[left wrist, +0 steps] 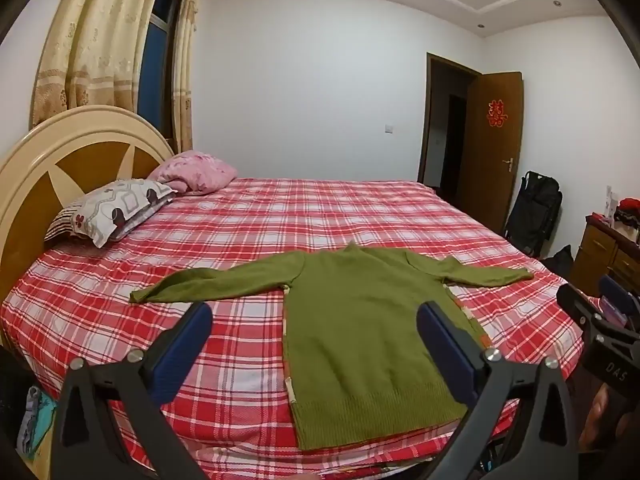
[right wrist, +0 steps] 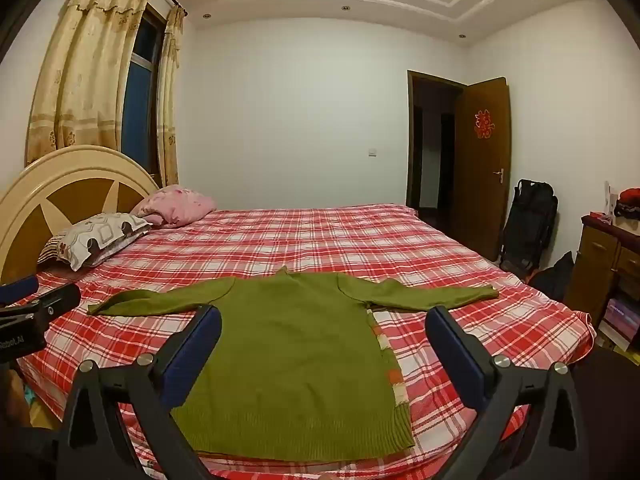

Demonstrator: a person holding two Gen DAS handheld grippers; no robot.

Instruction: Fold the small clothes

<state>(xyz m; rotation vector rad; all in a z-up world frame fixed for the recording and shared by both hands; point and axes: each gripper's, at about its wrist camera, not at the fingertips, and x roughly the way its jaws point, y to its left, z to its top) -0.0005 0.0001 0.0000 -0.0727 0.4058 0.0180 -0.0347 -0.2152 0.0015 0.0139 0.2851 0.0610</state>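
Green knit is lying flat on the bed: a small long-sleeved sweater [left wrist: 360, 336], face down or face up I cannot tell, with both sleeves spread sideways and the ribbed hem nearest me. It is resting near the front edge of the red-and-white plaid bedsheet [left wrist: 320, 216]. A strip of patterned fabric is showing along its side seams, perhaps a second garment underneath.

I am holding the left gripper [left wrist: 314, 344] above the hem with its jaws spread wide and nothing between them. I am holding the right gripper [right wrist: 324, 344] likewise, jaws wide apart and empty, over the sweater's body. Neither is touching the cloth.

Judged from this layout, no fold is made yet; the step in hand is the approach before the first fold. The next move is probably calling for each gripper to descend on a sleeve or a side edge, pinch only the top garment, and carry it across the body without dragging the sheet.

The surface is soft and slightly wrinkled, so pinching is likely picking up sheet as well. Two pillows [left wrist: 120, 212] are lying by the wooden headboard [left wrist: 60, 160]. Curtains [left wrist: 92, 40] are hanging behind it, and a brown door [left wrist: 496, 140] is standing open at the far wall.
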